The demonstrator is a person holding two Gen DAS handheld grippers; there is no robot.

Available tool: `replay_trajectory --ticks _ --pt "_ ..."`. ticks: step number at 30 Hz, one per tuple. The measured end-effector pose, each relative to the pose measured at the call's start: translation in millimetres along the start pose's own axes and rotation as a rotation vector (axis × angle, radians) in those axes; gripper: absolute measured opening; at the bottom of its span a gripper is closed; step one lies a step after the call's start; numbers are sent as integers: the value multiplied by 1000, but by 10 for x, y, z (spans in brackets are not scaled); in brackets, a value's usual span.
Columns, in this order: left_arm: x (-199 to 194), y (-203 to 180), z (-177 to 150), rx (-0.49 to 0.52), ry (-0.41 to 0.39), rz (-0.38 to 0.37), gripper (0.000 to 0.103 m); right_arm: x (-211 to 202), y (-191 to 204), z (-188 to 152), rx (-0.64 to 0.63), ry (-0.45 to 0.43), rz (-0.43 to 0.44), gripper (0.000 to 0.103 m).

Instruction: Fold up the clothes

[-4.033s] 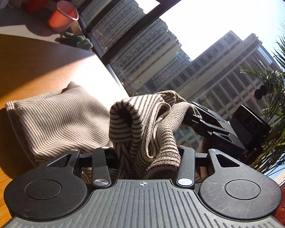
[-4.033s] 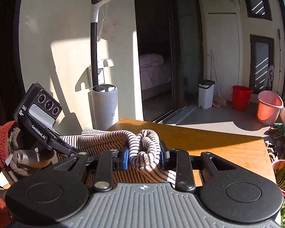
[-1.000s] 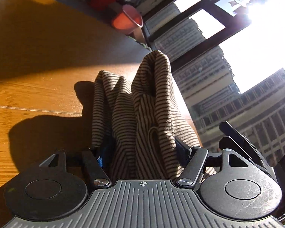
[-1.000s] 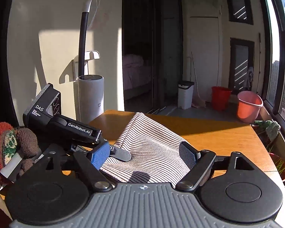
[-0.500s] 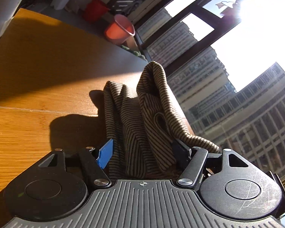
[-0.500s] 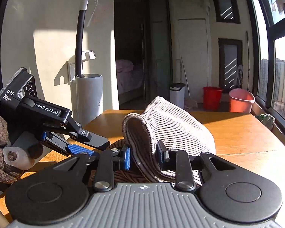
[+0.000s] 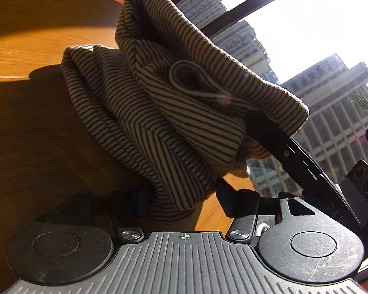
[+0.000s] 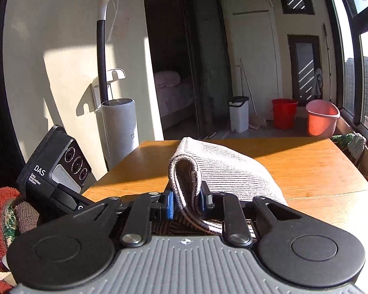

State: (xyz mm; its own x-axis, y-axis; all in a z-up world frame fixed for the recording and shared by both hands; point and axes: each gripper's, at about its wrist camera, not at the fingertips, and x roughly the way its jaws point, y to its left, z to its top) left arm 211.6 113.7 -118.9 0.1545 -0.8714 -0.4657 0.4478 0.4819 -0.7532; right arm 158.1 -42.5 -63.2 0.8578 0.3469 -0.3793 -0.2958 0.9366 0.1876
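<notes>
A brown-and-cream striped garment [image 7: 159, 103] lies bunched on the wooden table [image 7: 24, 49]. In the left wrist view my left gripper [image 7: 181, 196] has its jaws apart, with a hanging fold of the garment between them, not pinched. The right gripper reaches in from the right and holds the cloth's upper edge there [image 7: 269, 132]. In the right wrist view my right gripper [image 8: 186, 202] is shut on a folded edge of the striped garment [image 8: 223, 169], lifted a little above the table [image 8: 306, 166]. The left gripper's body [image 8: 54, 171] shows at the left.
The table's far edge [image 8: 233, 139] faces a room with a white vacuum stand [image 8: 117, 127], a white bin [image 8: 239, 116], a red bucket [image 8: 283, 112] and a pink bucket [image 8: 321, 120]. Windows and potted plants [image 8: 353, 144] line the right side.
The right gripper has stayed shut on the cloth edge and lifted it. The left gripper stays open and has moved closer under the raised garment.
</notes>
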Motion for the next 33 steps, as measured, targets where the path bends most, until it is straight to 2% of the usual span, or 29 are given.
replay_trajectory --ticks 2,5,7,8,9,15,19,23,26,27,29,31,33 --pt "23 -53 -23 42 -5 23 54 31 -104 -53 81 24 38 19" --pt "-79 -46 -26 47 3 44 54 74 -232 -135 144 45 59 19" --pt "-221 -26 -13 44 -1 60 62 82 -243 -183 145 47 60 19" --pt "-320 -24 -12 53 -21 84 77 85 -233 -205 139 47 60 19" --pt "-434 -20 -10 67 -47 116 84 90 -212 -224 129 48 60 19" --pt "-1082 97 96 3 -192 216 85 115 -94 -264 51 35 39 19" --pt "-1157 -97 278 9 -259 209 87 99 225 -225 -133 3 -50 20" --pt "-964 -201 498 30 -231 163 87 191 569 -264 -381 34 -95 20" --pt "-743 -270 655 49 -198 141 88 292 766 -442 -536 63 -136 23" --pt "-627 -297 674 60 -186 151 87 293 809 -481 -572 60 -147 23" --pt "-397 -353 675 94 -154 205 81 263 837 -496 -599 56 -148 26" --pt "-248 -349 579 142 -115 293 54 183 750 -413 -544 69 -92 34" --pt "-180 -319 490 180 -111 335 58 15 517 -237 -400 89 22 58"
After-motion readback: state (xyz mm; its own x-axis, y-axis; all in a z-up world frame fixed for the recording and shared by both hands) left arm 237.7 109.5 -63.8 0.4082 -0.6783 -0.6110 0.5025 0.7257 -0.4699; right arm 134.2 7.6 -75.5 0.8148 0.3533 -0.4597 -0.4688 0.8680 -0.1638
